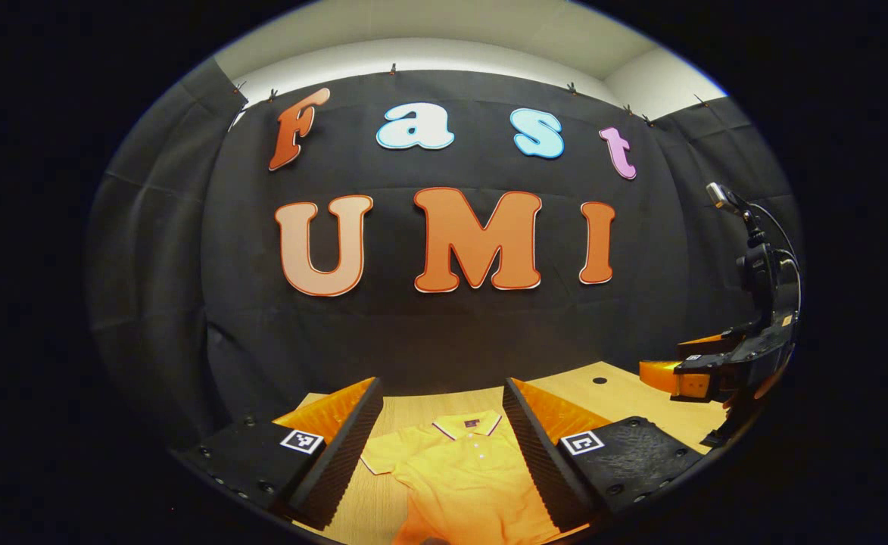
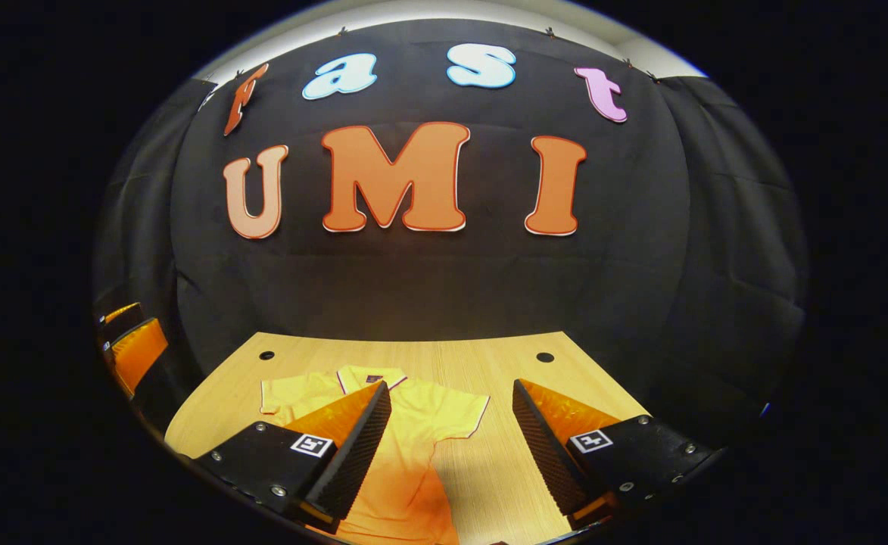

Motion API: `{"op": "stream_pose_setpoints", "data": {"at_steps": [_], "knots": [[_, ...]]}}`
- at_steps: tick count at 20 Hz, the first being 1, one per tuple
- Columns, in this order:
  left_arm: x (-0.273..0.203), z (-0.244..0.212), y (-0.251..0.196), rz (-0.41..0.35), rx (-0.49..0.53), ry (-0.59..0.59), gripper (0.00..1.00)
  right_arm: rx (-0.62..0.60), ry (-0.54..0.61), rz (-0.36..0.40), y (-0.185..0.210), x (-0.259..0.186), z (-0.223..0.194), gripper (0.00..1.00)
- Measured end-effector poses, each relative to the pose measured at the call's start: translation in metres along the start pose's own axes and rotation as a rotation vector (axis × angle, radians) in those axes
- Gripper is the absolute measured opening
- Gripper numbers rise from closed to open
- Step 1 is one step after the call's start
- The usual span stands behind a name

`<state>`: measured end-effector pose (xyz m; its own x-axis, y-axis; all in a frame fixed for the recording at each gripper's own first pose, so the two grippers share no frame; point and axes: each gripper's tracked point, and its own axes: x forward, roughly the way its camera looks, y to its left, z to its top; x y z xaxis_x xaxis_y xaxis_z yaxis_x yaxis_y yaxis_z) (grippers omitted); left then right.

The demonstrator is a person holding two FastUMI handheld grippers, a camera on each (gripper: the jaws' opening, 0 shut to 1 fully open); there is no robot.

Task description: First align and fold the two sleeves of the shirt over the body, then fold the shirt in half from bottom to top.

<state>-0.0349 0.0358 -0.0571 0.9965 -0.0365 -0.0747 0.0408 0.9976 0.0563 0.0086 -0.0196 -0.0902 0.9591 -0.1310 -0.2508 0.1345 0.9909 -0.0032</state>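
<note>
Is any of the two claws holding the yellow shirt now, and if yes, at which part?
Nothing is held. The left claw and the right claw are both open above the yellow short-sleeved polo shirt, which lies flat on the light wooden table.

The left gripper [image 1: 442,446] shows at six o'clock of the left gripper view as two wedge-shaped fingers with ribbed inner pads [image 1: 347,454], black bolted bases and a square black-and-white marker on each. The right gripper [image 2: 451,454] is built alike, with silver screws on its bases. At three o'clock of the left gripper view that same tool stands side-on, black-bodied, with cables looping from what may be a small mounted camera.
</note>
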Motion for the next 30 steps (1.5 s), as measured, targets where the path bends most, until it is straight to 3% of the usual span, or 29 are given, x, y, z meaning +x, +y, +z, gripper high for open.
{"op": "stream_pose_setpoints", "data": {"at_steps": [13, 22, 26, 30], "knots": [[0.009, -0.009, 0.035, 0.212, 0.054, 0.071, 0.97, 0.023, 0.367, 0.053, -0.022, 0.131, -0.081, 0.96], [0.002, -0.035, 0.056, 0.323, 0.044, 0.164, 0.97, 0.007, 0.625, 0.044, -0.029, 0.188, -0.139, 0.94], [-0.006, -0.048, 0.062, 0.373, 0.051, 0.212, 0.97, 0.020, 0.696, 0.033, -0.032, 0.218, -0.154, 0.82], [-0.014, -0.060, 0.062, 0.402, 0.054, 0.253, 0.97, 0.053, 0.782, 0.027, -0.033, 0.244, -0.169, 0.81]]}}
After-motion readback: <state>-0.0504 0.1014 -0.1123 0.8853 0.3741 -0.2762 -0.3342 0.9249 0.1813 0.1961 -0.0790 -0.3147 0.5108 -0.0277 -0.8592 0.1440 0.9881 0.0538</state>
